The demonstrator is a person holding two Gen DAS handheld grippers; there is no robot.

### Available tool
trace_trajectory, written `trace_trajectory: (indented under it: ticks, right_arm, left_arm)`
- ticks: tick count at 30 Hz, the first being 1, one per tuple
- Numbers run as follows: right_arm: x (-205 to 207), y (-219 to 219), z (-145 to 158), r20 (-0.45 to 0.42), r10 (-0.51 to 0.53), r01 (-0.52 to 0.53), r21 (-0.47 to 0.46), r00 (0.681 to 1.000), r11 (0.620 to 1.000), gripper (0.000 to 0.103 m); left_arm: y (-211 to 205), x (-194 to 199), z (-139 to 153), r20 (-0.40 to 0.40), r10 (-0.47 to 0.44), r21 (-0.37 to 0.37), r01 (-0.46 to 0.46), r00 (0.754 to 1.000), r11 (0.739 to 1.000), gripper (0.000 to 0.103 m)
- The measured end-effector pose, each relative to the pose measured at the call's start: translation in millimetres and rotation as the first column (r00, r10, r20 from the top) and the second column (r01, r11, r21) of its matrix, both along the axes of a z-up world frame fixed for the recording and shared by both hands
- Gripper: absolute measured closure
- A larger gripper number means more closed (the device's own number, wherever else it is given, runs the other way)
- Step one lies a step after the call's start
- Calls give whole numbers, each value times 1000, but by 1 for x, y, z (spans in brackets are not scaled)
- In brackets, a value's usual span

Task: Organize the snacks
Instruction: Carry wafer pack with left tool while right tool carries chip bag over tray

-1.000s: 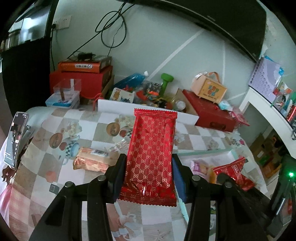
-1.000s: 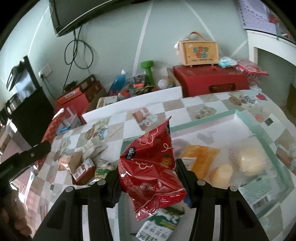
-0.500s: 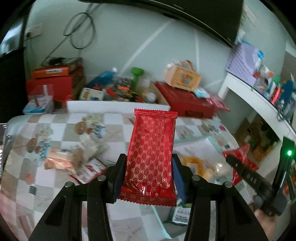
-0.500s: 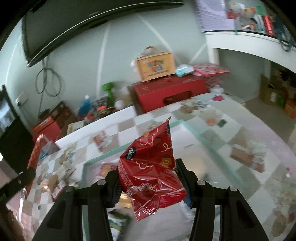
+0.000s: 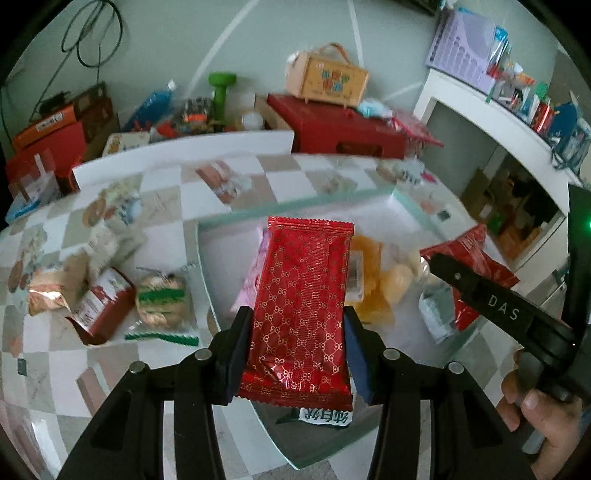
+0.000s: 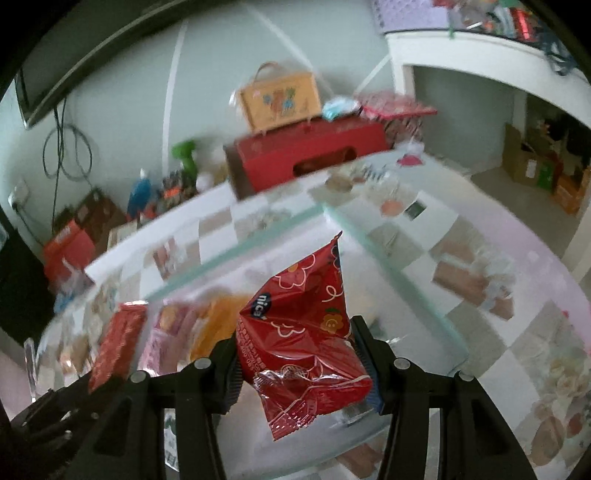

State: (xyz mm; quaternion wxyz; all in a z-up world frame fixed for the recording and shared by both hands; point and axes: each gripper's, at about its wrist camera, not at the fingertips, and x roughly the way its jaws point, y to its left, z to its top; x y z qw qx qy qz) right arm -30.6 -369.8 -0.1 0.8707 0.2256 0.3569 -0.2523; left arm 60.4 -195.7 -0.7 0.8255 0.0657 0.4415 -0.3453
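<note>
You are holding your left claw (image 5: 297, 332) clamped on the long red foil wafer packet with gold pattern (image 5: 301, 306), its long axis pointing away from you over the shallow pale-green tray (image 5: 295, 208) directly below, while your right claw (image 6: 301, 363), gripping the crumpled red snack bag (image 6: 306, 343), is hovering just beside it.

A lived-in home room, cluttered. Checked patchwork-print cloth (image 5: 166, 192) over the desk, pale green wall behind crossed by white stripes, black cables (image 5: 92, 33) looping down it. Along the wall, red cardboard gift boxes (image 5: 332, 125), an orange carry-handle carton (image 5: 332, 77), a green dumbbell (image 5: 221, 88), a blue bottle (image 6: 141, 192). To the side, a white shelf (image 5: 491, 129) crowded with small packets, brown cartons (image 6: 528, 162) on the floor beneath. Dark flat screen (image 6: 74, 62) mounted high.
</note>
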Motion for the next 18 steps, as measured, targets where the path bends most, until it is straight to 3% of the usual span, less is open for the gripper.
trace_trajectory:
  ticks: [10, 18]
  right_arm:
    - [15, 6, -23, -49, 47, -46, 39, 998, 998, 48]
    - [17, 6, -24, -47, 49, -47, 30, 998, 998, 46]
  left_arm:
    - [-15, 6, -24, -33, -20, 27, 21, 999, 999, 54]
    - [-24, 9, -28, -37, -32, 22, 33, 999, 999, 54]
